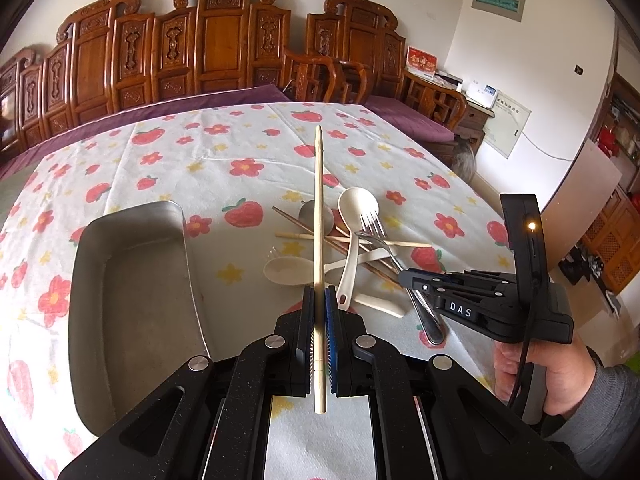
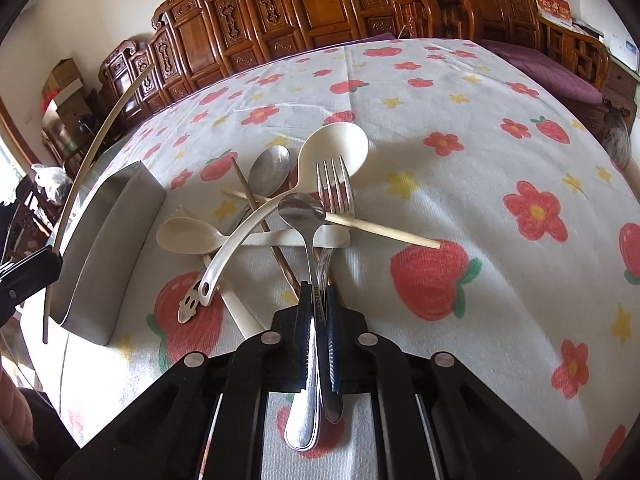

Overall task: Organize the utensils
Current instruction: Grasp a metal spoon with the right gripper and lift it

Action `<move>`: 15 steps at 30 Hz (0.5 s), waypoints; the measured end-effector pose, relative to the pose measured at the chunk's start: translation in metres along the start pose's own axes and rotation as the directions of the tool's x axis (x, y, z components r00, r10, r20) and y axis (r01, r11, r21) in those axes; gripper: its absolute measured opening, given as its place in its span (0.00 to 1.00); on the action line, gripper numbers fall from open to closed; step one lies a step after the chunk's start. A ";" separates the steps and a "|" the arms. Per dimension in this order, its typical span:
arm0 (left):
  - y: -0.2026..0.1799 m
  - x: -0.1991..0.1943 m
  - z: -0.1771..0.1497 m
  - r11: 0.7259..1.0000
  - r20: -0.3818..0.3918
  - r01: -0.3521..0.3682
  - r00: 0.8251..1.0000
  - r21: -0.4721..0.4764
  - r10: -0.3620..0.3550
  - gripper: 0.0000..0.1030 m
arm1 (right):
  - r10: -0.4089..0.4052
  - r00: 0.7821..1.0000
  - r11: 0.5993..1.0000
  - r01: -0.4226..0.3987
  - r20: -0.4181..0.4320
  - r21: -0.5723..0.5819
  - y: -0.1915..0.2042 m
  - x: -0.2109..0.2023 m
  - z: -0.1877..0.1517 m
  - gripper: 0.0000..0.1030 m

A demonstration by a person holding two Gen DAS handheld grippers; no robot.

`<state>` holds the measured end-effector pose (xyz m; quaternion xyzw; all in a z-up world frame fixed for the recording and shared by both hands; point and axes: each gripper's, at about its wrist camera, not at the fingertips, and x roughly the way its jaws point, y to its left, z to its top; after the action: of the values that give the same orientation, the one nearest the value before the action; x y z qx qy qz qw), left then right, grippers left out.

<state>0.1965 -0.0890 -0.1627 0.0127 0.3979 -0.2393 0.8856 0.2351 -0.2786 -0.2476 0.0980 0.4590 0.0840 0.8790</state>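
My left jaws (image 1: 319,300) were clamped on a pale wooden chopstick (image 1: 319,216), which stood upright through the centre of the left wrist view, its pointed tip toward the top of the frame and its blunt end hanging below the pads. In the right wrist view the same chopstick (image 2: 100,136) appeared as a curved pale line at the left edge.

My right jaws (image 2: 319,300) were clamped on the handle of a steel spoon (image 2: 303,216); no gap remained beside the handle. A second steel handle lay between the pads alongside it, and I could not tell which utensil it belonged to. The spoon's bowl pointed toward the middle of the frame, over the pile.

The remaining utensils lay in a crossed heap on the table (image 2: 460,128), which carried a white cloth printed with red flowers and strawberries. The heap comprised a steel fork (image 2: 335,184), a large cream spoon (image 2: 336,152), a smaller cream spoon (image 2: 184,234), another steel spoon (image 2: 270,170), a pale chopstick (image 2: 360,224) and a dark chopstick (image 2: 248,196).

A metal tray (image 1: 132,304) sat just beside the heap, at the lower left of the left wrist view. A hand (image 1: 560,376) in a grey sleeve held the right gripper at the lower right of that view. Carved wooden furniture (image 1: 216,40) filled the top of both frames.
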 end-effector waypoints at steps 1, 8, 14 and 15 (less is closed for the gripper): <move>0.000 -0.001 0.001 1.000 0.000 0.001 1.000 0.000 -0.001 0.04 | -0.012 1.000 1.000 0.012 0.007 -0.009 0.001 0.000 0.001 0.11; -0.001 -0.002 0.001 1.000 -0.002 0.009 1.000 0.005 -0.009 0.04 | -0.041 0.999 0.998 0.042 0.020 -0.049 0.006 0.002 0.005 0.09; -0.001 -0.002 0.001 1.000 0.000 0.009 1.000 0.004 -0.009 0.04 | -0.042 0.999 0.998 0.044 0.032 -0.054 0.006 -0.001 0.008 0.05; -0.001 -0.002 0.001 1.000 0.001 0.010 1.000 0.004 -0.010 0.04 | -0.043 0.998 0.997 0.045 0.042 -0.055 0.006 -0.003 0.008 0.04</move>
<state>0.1954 -0.0892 -0.1606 0.0123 0.3970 -0.2446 0.8845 0.2396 -0.2740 -0.2392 0.0650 0.4407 0.0753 0.8921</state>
